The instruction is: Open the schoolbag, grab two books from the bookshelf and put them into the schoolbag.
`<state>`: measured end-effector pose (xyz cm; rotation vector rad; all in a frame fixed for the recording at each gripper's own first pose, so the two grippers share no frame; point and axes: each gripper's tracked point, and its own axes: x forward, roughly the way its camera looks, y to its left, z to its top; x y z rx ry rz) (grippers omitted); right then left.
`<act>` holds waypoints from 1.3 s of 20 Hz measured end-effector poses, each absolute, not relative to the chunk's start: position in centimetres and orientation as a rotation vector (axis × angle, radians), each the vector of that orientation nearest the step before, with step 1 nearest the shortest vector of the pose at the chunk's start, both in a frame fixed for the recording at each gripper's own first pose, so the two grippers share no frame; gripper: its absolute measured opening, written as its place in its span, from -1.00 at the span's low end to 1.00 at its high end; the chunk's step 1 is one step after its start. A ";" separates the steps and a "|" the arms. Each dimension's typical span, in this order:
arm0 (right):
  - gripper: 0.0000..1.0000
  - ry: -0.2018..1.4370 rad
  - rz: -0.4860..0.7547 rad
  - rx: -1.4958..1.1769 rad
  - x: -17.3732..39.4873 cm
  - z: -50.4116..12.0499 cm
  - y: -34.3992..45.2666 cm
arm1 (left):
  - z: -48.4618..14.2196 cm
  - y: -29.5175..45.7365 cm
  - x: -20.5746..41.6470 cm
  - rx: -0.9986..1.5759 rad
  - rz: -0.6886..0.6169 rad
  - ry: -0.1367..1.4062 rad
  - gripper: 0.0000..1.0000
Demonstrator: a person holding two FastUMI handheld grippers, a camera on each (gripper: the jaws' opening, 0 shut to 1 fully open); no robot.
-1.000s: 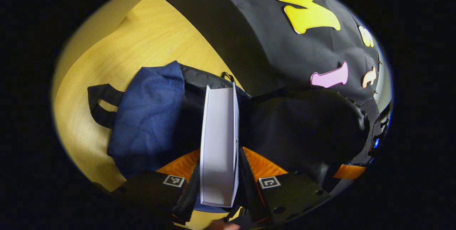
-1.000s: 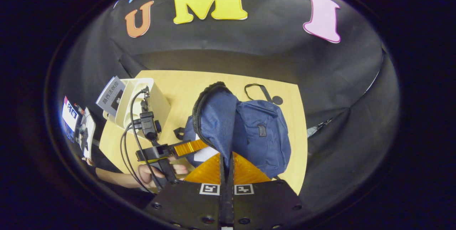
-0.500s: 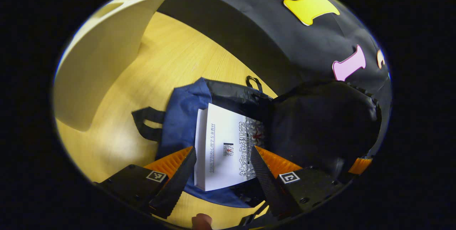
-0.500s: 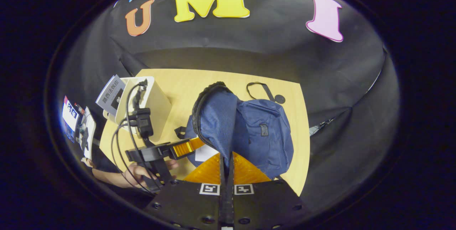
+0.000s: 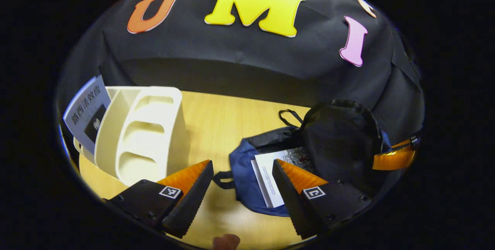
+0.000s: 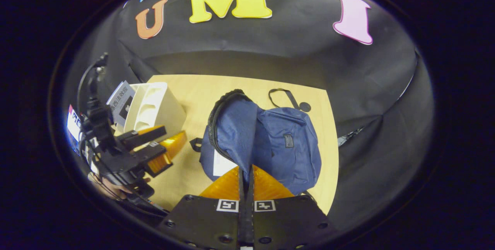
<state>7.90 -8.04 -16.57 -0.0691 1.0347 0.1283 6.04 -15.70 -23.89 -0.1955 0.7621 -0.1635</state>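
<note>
- Left gripper [image 5: 241, 172] is hanging open and empty, having just released the first book [image 5: 270, 178], now lying inside the schoolbag [image 6: 270, 145] at 3 o'clock.
- Right gripper [image 6: 245, 176] is staying clamped on the bag flap.
- Second book [image 5: 85, 112] is waiting at 10 o'clock beside the bookshelf [image 5: 143, 130].

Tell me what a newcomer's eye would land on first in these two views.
First, the blue schoolbag lying mid-table, its flap pulled up by the shut right gripper, with a white book resting in the opening. Next, the cream bookshelf at the table's left side, one more book leaning at its far side. The left gripper hangs open above the table between bookshelf and schoolbag.
</note>
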 end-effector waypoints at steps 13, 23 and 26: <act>-0.99 1.026 0.137 -0.055 7.6 -17.1 -7.0 | -12.5 -0.1 6.5 -0.043 -0.050 0.603 0.96; -1.00 1.029 0.153 -0.066 7.6 -17.3 -6.5 | -8.1 13.6 9.4 0.021 0.007 0.734 0.96; -0.99 1.027 0.147 -0.066 7.5 -17.2 -6.8 | -8.5 15.5 10.0 0.001 -0.007 0.825 0.96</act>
